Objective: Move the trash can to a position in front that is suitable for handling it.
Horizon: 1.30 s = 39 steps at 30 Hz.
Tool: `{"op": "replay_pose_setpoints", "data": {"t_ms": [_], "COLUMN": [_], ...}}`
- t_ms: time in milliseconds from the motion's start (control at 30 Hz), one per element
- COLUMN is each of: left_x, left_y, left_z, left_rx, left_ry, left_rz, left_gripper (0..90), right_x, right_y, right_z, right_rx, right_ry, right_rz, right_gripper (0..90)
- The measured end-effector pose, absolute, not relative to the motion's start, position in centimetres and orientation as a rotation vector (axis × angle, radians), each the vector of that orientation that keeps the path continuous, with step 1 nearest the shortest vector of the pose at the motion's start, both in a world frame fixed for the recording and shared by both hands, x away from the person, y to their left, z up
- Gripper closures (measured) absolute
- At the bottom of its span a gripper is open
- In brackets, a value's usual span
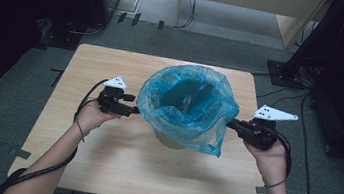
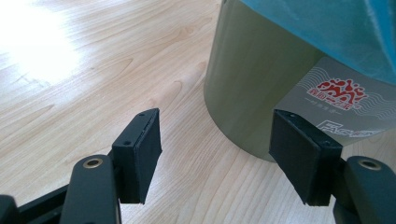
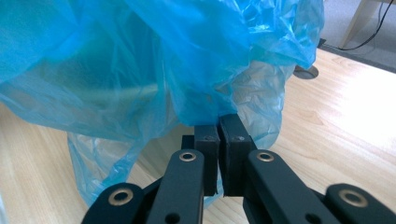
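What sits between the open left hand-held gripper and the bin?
Nothing visible. The left hand-held gripper has its jaws apart, with bare wooden table between them and the bin's wall. The blue bag hangs above that wall.

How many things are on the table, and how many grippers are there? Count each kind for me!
Blue plastic bag: 1
Beige bin: 1
Grippers: 2, the left gripper and the right gripper
Wooden table: 1
Total: 5
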State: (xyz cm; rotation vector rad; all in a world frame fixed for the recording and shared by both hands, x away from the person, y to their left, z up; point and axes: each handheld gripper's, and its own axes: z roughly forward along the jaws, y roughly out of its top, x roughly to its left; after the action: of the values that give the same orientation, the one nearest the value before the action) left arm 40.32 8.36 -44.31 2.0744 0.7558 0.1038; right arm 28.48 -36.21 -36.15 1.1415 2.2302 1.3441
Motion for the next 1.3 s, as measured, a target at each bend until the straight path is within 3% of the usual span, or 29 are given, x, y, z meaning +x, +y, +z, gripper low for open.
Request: {"op": "replay_pose_setpoints", "data": {"t_ms": [567, 1300], "left_x": [40.4, 40.5], "left_y": [8.8, 9.4], "left_z": [-43.8, -43.4], "left_rx": [2.046, 2.013], "left_ry": [0.752, 0.772], "left_rz": [0.107, 0.102], "left_gripper": [32.6, 31.1], "right_x": [28.6, 32.6], "right_y": [-34.3, -30.2], "right_z": [-31.8, -30.5], "right_rx": [1.049, 1.042], "right_ry": [2.255, 2.309], "right_rz": [1.363, 1.349], "right_gripper": [88.7, 88.7]}}
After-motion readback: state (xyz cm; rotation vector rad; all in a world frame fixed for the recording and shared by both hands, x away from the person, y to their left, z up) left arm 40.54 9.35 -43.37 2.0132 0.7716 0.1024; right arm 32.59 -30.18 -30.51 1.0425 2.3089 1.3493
